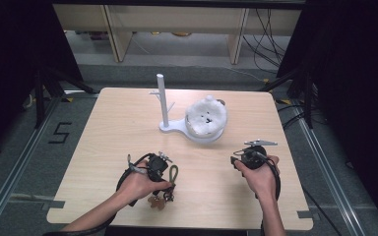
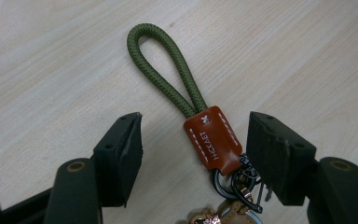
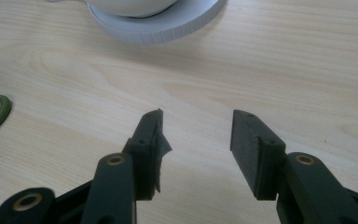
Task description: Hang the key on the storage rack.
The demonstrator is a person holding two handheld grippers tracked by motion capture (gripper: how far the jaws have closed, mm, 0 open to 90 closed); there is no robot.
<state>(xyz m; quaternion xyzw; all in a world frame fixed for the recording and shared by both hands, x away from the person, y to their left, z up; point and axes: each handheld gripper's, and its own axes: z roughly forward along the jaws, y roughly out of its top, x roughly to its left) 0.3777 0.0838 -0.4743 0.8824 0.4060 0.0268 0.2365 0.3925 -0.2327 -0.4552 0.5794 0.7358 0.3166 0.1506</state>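
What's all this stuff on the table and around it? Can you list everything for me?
Table: one, pale wood, centre.
Stand: one, white, upright post with pegs on a flat base, far middle.
Fluffy ball: one, white, on the stand's base.
Keychain: one, green cord loop, brown leather tab, metal rings, near left, lying between the left gripper's fingers.
Shelves: pale wood, background.
Left gripper: black, open, hand-held.
Right gripper: black, open, hand-held.

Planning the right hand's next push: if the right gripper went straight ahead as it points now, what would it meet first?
Bare table first, then probably the white round base ahead, slightly left of the right gripper; depth is unclear.
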